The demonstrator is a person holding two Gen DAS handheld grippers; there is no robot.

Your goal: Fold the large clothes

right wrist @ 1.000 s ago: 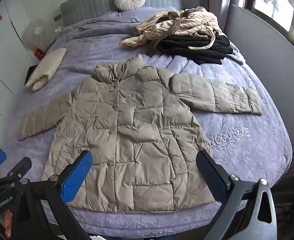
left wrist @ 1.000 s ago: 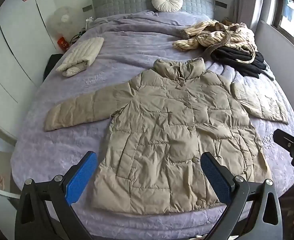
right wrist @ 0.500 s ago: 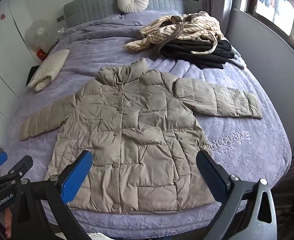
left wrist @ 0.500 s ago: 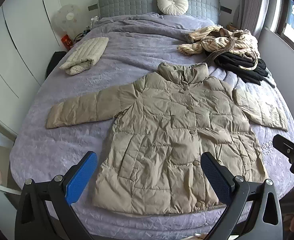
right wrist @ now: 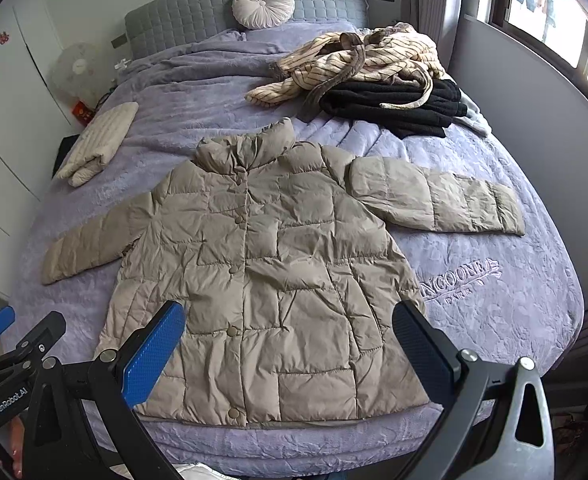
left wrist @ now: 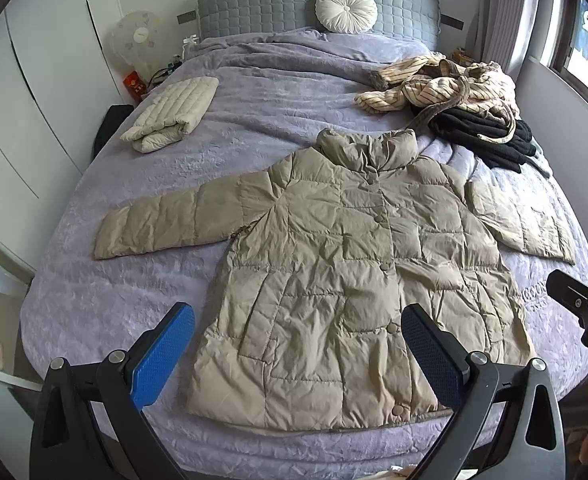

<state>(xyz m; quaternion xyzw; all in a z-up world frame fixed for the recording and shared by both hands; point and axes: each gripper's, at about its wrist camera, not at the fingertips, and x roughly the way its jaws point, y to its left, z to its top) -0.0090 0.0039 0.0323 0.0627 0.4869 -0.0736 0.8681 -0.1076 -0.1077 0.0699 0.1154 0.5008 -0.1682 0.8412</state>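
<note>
left gripper: mine sits at the bottom of the left wrist view, jaws spread wide with nothing between them, blue pads hanging over the near hem of the jacket. It also pokes in at the lower left edge of the right wrist view.

right gripper: same deal, wide open and empty, low in its own frame above the hem. Its black tip shows at the right edge of the left wrist view.

puffer jacket: the beige quilted one I'm here for. It fills the middle of both frames, lying flat and face up on the bed, buttoned down the front, collar pointing to the top of the frame, both sleeves stretched out sideways. Hem sits close to the near edge of the mattress. Neither gripper touches it as far as I can tell.

bed: purple-grey textured cover, embroidered lettering at the right side of the right wrist view, just beside the jacket's hem corner.

folded cream garment: upper left of the frame, well apart from the jacket.

striped garment: crumpled heap at upper right, resting partly on a black garment.

round cushion: top centre, leaning on the grey quilted headboard.

fan: upper left, beside the bed.

hand: a sliver of skin at the lower right edge of the left wrist view, too little to say more.
</note>
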